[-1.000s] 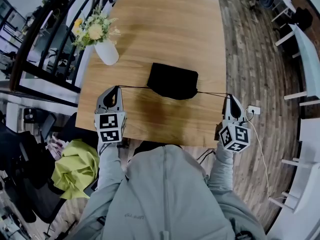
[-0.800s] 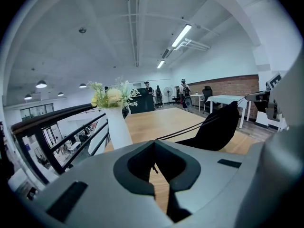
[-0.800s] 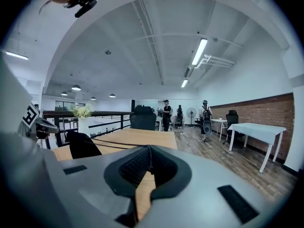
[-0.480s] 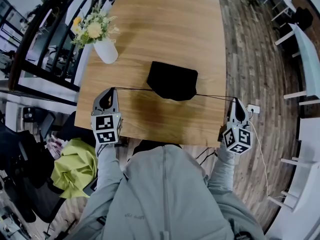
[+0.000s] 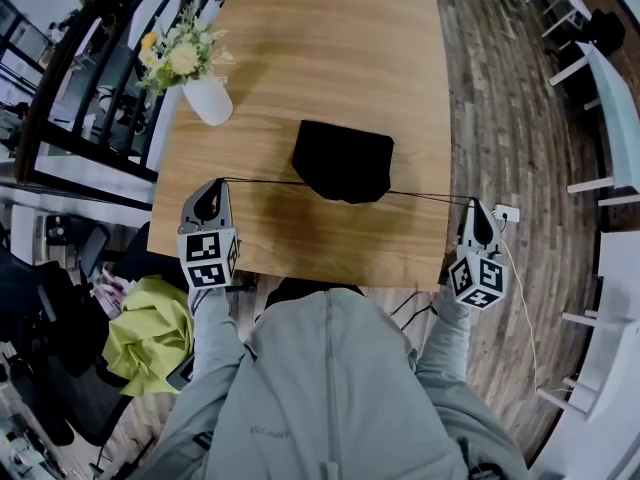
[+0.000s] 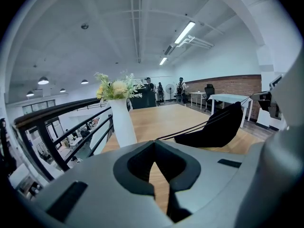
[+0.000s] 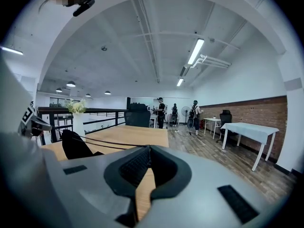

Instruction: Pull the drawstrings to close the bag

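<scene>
The hands that carry the tools are hidden in the head view under the marker cubes, so only the grey sleeves show, reaching forward from the torso on either side. The mouth of the black drawstring bag cannot be made out (black cloth on black cloth gives no visible fold or opening), and its cords read only as thin dark lines. The bag lies on the wooden counter about midway across, nearer the person's edge than the far edge. The left gripper sits over the near left part of the counter, pointing away from the person and tipped slightly down; its fingers are clenched together with the left drawstring pinched at their tips. The right gripper is held just past the counter's right edge, above the plank floor, in a matching pose; its fingers are likewise clenched, on the right drawstring. Both cords run taut from the bag's near edge, forming a nearly straight line. A white vase of flowers stands at the counter's left edge, well apart from the bag.
</scene>
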The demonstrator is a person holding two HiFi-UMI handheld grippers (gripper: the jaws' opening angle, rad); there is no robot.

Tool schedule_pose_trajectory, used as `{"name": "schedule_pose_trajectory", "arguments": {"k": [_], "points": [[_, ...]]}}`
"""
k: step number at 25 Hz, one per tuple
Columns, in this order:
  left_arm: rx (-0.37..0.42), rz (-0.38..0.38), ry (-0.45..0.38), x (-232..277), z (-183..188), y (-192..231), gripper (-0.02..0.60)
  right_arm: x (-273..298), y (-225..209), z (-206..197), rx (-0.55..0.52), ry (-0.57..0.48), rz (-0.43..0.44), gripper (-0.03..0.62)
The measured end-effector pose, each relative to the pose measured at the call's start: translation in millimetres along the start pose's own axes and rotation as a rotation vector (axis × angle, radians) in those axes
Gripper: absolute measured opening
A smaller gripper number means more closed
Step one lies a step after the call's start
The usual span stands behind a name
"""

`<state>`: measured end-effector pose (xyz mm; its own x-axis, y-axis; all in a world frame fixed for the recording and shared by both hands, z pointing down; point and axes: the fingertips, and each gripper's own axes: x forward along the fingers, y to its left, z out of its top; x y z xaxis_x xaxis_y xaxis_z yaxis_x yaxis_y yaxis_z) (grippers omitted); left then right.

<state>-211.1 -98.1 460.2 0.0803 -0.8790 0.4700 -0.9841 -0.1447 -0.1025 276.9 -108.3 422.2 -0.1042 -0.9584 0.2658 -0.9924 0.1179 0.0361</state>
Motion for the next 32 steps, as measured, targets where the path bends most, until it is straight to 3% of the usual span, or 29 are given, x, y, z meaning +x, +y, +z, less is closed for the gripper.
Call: {"name": "schedule_pose_trajectory", "arguments": {"k": [12,23,32], "points": [[-0.010,-0.013,0.006,3,-3,-1,0.028,-2,-6,-4,0.011,0.001,-0.009,0.023],[-0.074,-0.048,-0.044,2,11,-5,0.028,-5,-5,8,0.063,-0.081,0.022,0.023],[-0.103,-0.060,-0.055,0,14,0,0.028,0,28,26,0.073,-0.105,0.193,0.023]]}}
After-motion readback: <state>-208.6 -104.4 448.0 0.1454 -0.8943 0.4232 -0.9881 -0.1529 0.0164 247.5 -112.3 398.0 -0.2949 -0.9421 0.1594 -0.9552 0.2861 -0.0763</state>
